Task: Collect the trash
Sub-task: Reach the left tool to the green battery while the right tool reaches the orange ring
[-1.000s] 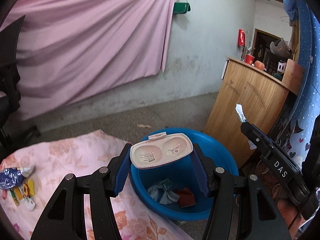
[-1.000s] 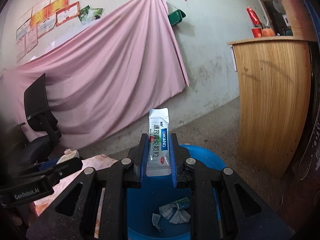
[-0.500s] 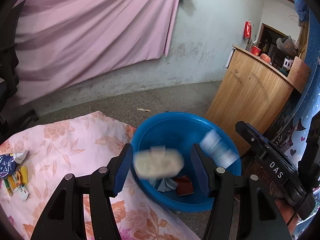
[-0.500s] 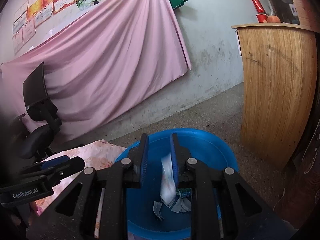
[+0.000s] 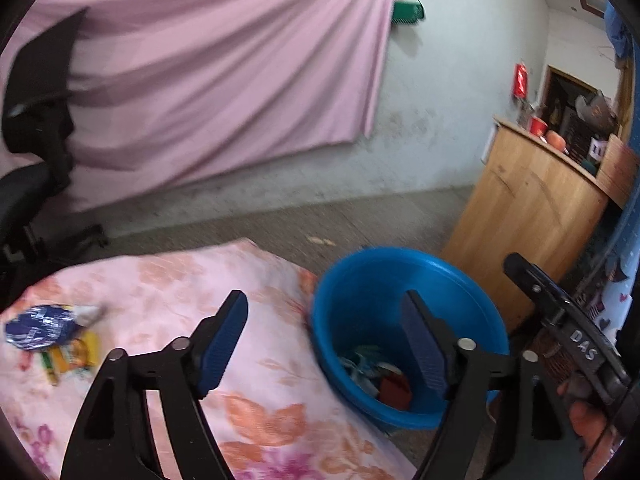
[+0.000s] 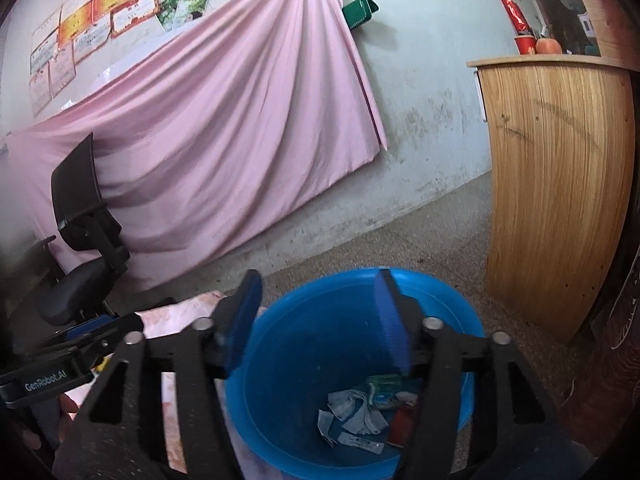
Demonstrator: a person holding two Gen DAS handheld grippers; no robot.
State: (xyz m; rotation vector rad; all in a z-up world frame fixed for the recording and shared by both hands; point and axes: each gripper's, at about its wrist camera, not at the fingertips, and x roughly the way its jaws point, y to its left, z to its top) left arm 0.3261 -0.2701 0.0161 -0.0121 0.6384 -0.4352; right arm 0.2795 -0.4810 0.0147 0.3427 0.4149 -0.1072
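Now both tongs gape empty: the left gripper [image 5: 324,320] lower centre over the floral cloth [image 5: 276,412], the right gripper [image 6: 318,306] above the blue basin [image 6: 460,312] of wrappers [image 6: 356,412].

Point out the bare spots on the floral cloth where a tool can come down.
Free: the floral cloth between the wrapper pile and the blue basin, including its far edge. Crowded: the cloth's left edge, where wrappers cluster, and the basin's bottom, littered with trash.
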